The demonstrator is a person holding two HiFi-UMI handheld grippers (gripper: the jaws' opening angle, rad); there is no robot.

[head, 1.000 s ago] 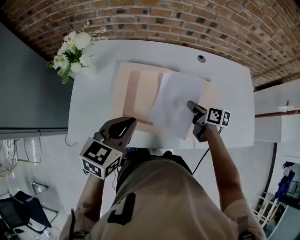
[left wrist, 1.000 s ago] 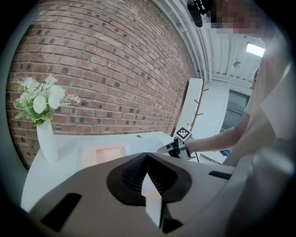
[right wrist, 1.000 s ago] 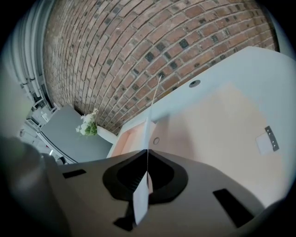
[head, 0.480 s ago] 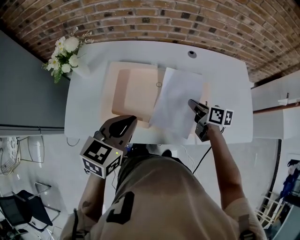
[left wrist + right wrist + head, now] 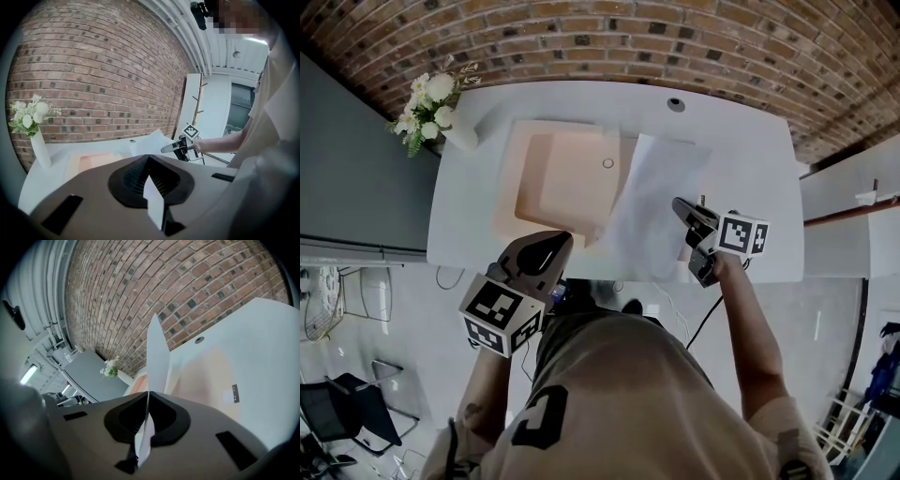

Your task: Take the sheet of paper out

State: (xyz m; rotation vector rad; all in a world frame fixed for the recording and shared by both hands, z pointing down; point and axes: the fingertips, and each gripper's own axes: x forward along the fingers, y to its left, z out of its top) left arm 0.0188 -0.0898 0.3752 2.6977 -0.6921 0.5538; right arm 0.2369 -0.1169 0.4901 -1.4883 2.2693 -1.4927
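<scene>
Now the right gripper [image 5: 679, 204] pinches the sheet of paper [image 5: 652, 211] at the folder's [image 5: 558, 178] right edge, and the left gripper [image 5: 561, 241] is pressed together, empty. A snagging edge could tear the sheet.

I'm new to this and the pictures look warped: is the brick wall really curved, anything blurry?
Head view: the wide lens bows the brick wall and table edge. Left gripper view: dark rounded corners, mosaic patch at top. Right gripper view: same bending; nothing badly blurred.

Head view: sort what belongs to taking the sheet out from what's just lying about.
Job: sheet of paper; right tool, shut on it; beige folder, partly under it.
Lying about: vase of flowers; cable hole in the white table.
</scene>
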